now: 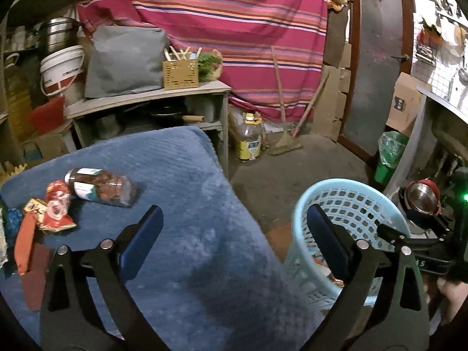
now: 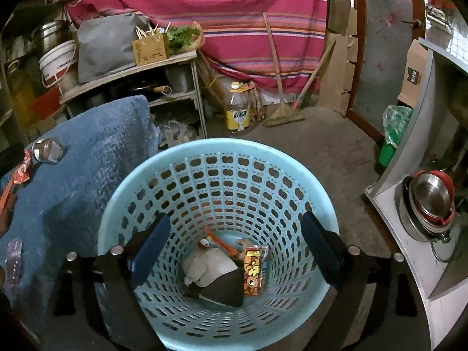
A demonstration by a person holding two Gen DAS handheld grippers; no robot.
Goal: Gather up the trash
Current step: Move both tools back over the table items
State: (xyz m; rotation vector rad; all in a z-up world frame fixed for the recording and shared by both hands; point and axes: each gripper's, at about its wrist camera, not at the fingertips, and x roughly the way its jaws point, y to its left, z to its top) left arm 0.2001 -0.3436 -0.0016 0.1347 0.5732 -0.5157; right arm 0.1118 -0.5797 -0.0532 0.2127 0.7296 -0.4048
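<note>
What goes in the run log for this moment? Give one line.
left claw: open, empty, over blue cloth | right claw: open, empty, above basket | snack packet in basket | jar on cloth

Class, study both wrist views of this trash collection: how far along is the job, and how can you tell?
Partly done. Done: the pale blue perforated plastic basket already holds an orange snack packet and a white and black bundle. In hand: nothing; the left gripper and right gripper are open and empty. Left: a clear plastic jar on its side and red wrappers on the blue cloth.
</note>
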